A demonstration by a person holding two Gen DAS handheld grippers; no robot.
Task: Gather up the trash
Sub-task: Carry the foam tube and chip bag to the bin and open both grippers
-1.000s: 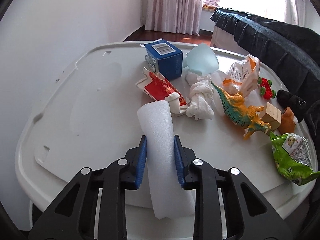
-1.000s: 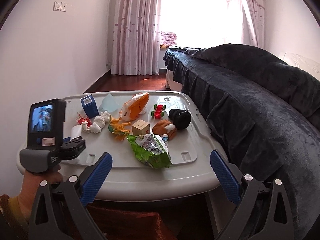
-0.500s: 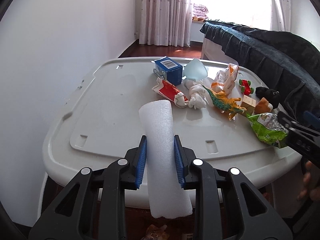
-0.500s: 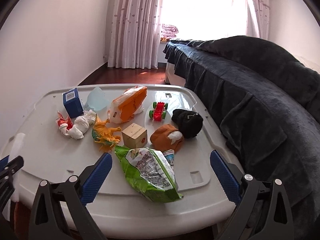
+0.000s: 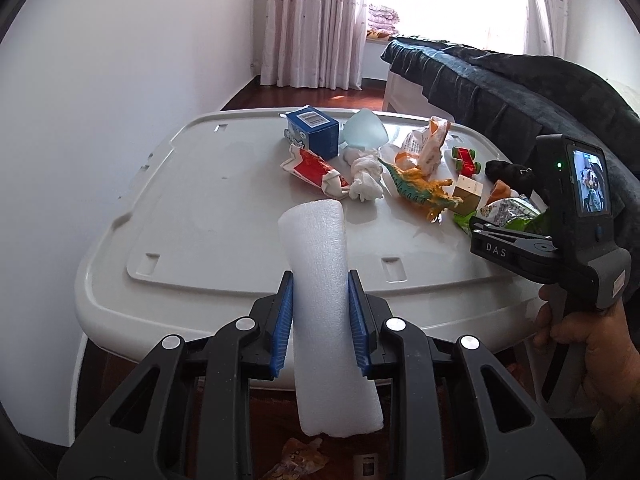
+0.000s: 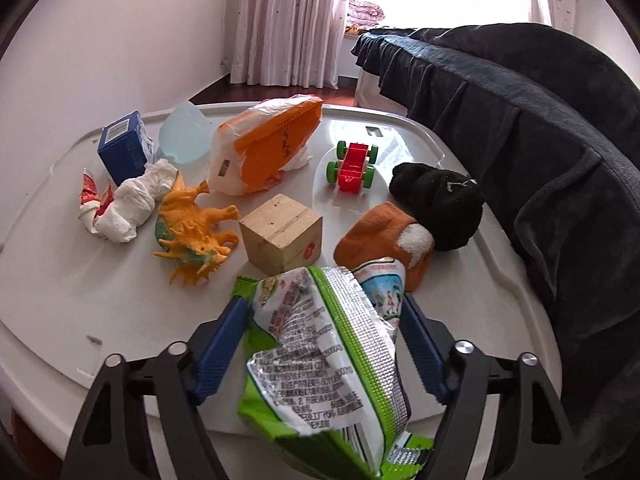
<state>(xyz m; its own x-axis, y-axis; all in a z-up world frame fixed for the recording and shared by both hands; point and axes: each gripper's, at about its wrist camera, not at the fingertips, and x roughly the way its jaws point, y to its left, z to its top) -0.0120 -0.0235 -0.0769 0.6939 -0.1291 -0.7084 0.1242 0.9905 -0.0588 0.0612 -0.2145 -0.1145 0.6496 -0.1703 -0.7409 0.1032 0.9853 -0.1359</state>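
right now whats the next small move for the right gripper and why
Probably finish closing the right gripper on the green snack bag: its jaws are closing with the bag between the blue pads, and the left gripper already clamps the foam roll.

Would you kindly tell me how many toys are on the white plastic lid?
2: an orange-and-teal plastic dinosaur beside the crumpled white tissue, and a red toy car with green wheels behind the wooden cube. Others may be hidden under the wrappers.
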